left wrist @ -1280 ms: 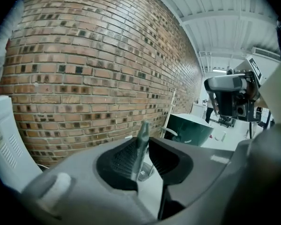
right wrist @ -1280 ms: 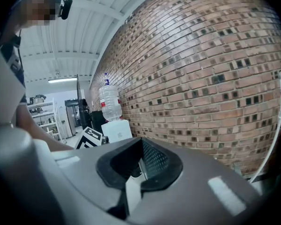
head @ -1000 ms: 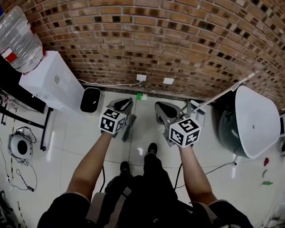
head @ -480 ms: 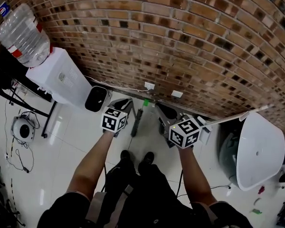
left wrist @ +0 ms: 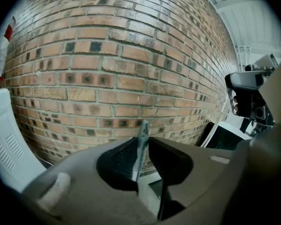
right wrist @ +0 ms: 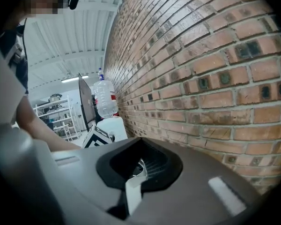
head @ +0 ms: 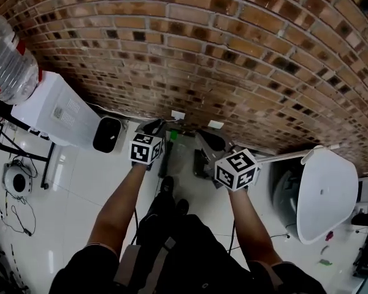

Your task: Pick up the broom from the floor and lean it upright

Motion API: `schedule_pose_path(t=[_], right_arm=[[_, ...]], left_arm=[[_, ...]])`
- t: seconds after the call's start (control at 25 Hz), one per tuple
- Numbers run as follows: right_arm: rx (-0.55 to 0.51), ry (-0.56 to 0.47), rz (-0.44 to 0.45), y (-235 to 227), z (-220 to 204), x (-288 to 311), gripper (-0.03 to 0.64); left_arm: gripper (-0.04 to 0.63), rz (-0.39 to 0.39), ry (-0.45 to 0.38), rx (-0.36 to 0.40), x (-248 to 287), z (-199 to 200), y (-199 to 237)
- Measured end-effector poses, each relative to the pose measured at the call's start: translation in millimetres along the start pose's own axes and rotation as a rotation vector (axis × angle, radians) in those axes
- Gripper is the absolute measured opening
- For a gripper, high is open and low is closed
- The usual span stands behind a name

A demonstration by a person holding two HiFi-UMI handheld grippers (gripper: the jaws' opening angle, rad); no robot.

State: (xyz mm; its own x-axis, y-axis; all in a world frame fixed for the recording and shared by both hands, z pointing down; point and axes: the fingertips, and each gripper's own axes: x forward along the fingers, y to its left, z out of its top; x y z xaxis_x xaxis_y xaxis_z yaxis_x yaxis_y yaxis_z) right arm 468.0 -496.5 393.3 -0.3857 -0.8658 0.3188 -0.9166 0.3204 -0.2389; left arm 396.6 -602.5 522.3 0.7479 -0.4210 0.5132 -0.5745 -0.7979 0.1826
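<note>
With the left claw (left wrist: 143,154), held the thin grey handle of the broom (left wrist: 142,131), pinched between two ribbed black pads with only a narrow gap left. With the right claw (right wrist: 141,168), gripped in the same narrow way a pale strip (right wrist: 132,195); could not tell for sure whether part of the same broom, though judged it likely. Saw the broom in the head view only as a blurred grey shape with a small green part, between the two claws and near the foot of the brick wall (head: 233,54).

Judged the first half of the task as done: broom lifted off the floor (head: 80,188) and carried in the claws close to the wall. Left to do, by appearance: to put the brush end down, to rest the handle against the bricks, and to open both claws. Could not confirm any contact of the brush end with the floor.

Found the handle slim, smooth and hard, probably metal or plastic. Found the wall rough, made of red-brown bricks with pale joints, so likely good for holding the handle top. Found the floor tiled, white and glossy, likely slippery for the lower end. Noticed to the left a white boxy water dispenser (head: 58,112) with a clear plastic bottle (head: 3,57).
</note>
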Motion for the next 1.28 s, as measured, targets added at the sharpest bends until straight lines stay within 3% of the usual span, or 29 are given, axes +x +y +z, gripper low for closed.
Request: schedule_pose_path(t=[0.48,1.12,1.28], right_arm=[[-0.002,0.095,-0.095,-54,14,48,0.003],[0.037,0.133,-0.065,-96,14,84,0.003],[0.037,0.133,-0.056,-97,15,87,0.003]], left_arm=[[0.081,-0.076,0.002,-0.029,97,39,49],[0.091,-0.021,0.064,-0.002,156,52,104],[0.142,-0.035,0.068,-0.003,161,49,105]])
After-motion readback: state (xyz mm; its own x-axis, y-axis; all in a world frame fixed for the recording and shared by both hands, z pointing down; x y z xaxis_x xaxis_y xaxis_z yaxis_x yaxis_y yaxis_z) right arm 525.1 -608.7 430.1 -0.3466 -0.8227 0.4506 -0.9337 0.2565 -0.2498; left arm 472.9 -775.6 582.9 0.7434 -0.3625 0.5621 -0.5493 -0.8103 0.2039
